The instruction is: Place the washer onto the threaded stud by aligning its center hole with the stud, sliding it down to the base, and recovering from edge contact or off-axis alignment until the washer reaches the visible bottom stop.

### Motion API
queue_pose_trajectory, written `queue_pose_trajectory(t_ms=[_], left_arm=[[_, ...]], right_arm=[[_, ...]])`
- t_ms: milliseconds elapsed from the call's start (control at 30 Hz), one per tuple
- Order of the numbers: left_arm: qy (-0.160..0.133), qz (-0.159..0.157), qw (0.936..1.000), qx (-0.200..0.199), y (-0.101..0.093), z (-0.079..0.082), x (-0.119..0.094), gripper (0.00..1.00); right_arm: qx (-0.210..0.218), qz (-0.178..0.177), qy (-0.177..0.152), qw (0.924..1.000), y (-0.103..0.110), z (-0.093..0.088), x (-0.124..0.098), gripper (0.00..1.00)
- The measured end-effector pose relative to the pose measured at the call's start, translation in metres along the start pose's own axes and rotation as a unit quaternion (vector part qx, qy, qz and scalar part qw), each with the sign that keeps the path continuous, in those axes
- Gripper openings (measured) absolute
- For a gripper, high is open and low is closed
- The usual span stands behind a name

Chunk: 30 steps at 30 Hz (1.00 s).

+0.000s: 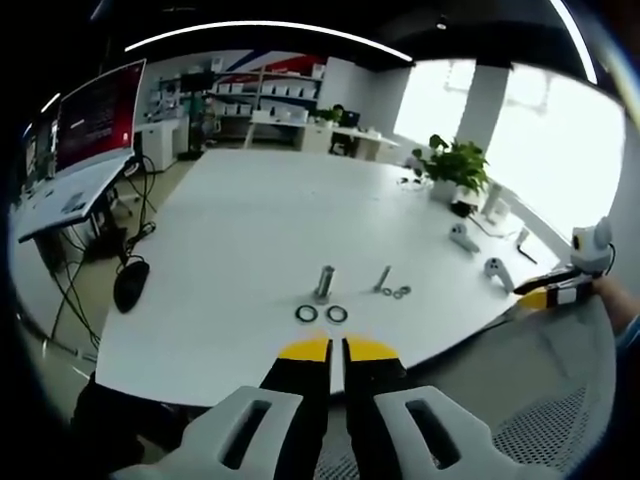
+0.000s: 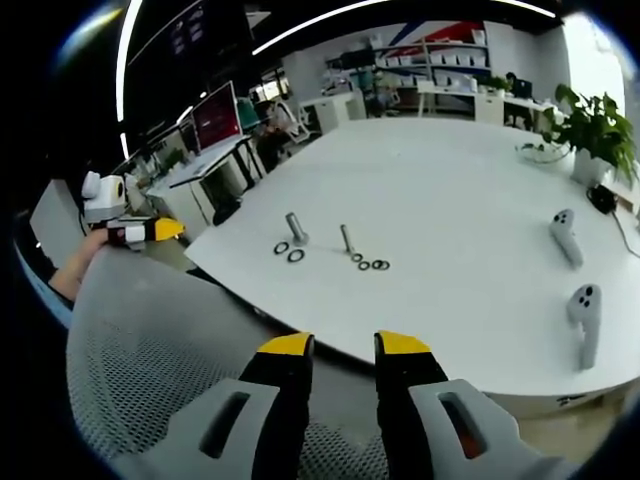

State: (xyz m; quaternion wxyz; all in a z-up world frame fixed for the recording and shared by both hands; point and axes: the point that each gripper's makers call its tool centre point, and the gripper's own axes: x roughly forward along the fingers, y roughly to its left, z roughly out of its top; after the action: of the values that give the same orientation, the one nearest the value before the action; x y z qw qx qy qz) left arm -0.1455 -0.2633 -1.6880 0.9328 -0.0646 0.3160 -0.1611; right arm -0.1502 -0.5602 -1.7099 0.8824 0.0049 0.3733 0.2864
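Note:
On the white table [image 1: 250,220] a thick threaded stud [image 1: 325,282] stands upright, with two flat washers [image 1: 306,314] lying just in front of it. A thinner bolt [image 1: 383,278] leans beside it, with small washers [image 1: 400,293] at its foot. My left gripper [image 1: 337,350] hovers off the table's near edge, shut and holding nothing, and also appears as the left gripper [image 2: 140,232] at the left of the right gripper view. My right gripper [image 2: 343,345] is open and empty above a chair, short of the stud [image 2: 296,228] and washers [image 2: 288,252]. At the right of the left gripper view it shows again as the right gripper [image 1: 560,290].
Two white hand controllers [image 2: 565,235] [image 2: 583,305] lie on the table's right side. A potted plant [image 1: 455,165] stands at the far right. A grey mesh chair back [image 2: 150,340] is between the grippers and the table edge. Desks with a monitor [image 1: 100,110] stand to the left.

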Motion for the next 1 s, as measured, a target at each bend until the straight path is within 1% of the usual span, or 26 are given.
queue_pose_trajectory(t_ms=[100,133,167,200,267,333,367,433,533,600,667,733,800,867,900,933,1000], left_arm=[[-0.005,-0.003,1.0,0.003,-0.001,0.002,0.0,0.01],[-0.002,-0.006,1.0,0.003,-0.002,0.002,0.001,0.01],[0.012,-0.015,0.9998,0.007,-0.005,-0.002,0.001,0.01],[0.018,-0.017,0.9996,0.015,-0.007,-0.003,0.002,0.01],[0.018,-0.023,0.9991,0.031,-0.01,-0.002,0.003,0.01],[0.026,-0.038,0.9981,0.042,-0.014,-0.003,0.002,0.03],[0.03,-0.042,0.997,0.058,-0.015,-0.003,0.001,0.03],[0.035,-0.037,0.9954,0.081,-0.013,-0.002,0.001,0.04],[0.044,-0.045,0.9946,0.082,-0.015,-0.001,0.002,0.06],[0.042,-0.051,0.9941,0.085,-0.015,0.003,0.002,0.07],[0.052,-0.051,0.9916,0.107,-0.012,0.006,0.002,0.07],[0.055,-0.051,0.9891,0.127,-0.01,0.01,0.003,0.07],[0.055,-0.058,0.9887,0.127,-0.011,0.015,0.004,0.07],[0.061,-0.075,0.9852,0.141,-0.017,0.017,0.006,0.08],[0.067,-0.08,0.9821,0.157,-0.017,0.017,0.006,0.08],[0.074,-0.082,0.979,0.172,-0.017,0.016,0.007,0.08],[0.077,-0.083,0.9757,0.188,-0.016,0.018,0.009,0.08]], right_arm=[[0.001,0.0,-0.001,1.0,0.0,0.001,0.0,0.26],[0.001,0.0,-0.001,1.0,0.0,0.001,0.0,0.26],[0.001,0.0,-0.002,1.0,0.0,0.001,0.0,0.26],[0.001,0.0,-0.002,1.0,0.0,0.001,0.0,0.26],[0.001,0.0,-0.003,1.0,0.0,0.002,0.0,0.26],[0.0,0.001,-0.003,1.0,0.001,0.002,0.0,0.26],[0.0,0.001,-0.003,1.0,0.0,0.002,0.0,0.26],[0.001,0.0,-0.004,1.0,0.0,0.003,-0.001,0.26],[0.002,0.0,-0.008,1.0,0.0,0.004,-0.001,0.26],[0.002,0.0,-0.013,0.9999,0.0,0.005,-0.001,0.26],[0.003,-0.002,-0.018,0.9998,0.0,0.006,-0.002,0.26],[0.002,-0.004,-0.023,0.9997,-0.001,0.008,-0.002,0.25],[-0.001,-0.004,-0.03,0.9995,-0.002,0.012,-0.002,0.24],[-0.007,-0.003,-0.03,0.9995,-0.002,0.012,-0.001,0.24],[-0.006,-0.002,-0.028,0.9996,-0.002,0.012,-0.001,0.24],[-0.006,0.002,-0.028,0.9996,-0.001,0.011,-0.001,0.24],[-0.007,0.002,-0.028,0.9996,-0.001,0.012,-0.001,0.24]])
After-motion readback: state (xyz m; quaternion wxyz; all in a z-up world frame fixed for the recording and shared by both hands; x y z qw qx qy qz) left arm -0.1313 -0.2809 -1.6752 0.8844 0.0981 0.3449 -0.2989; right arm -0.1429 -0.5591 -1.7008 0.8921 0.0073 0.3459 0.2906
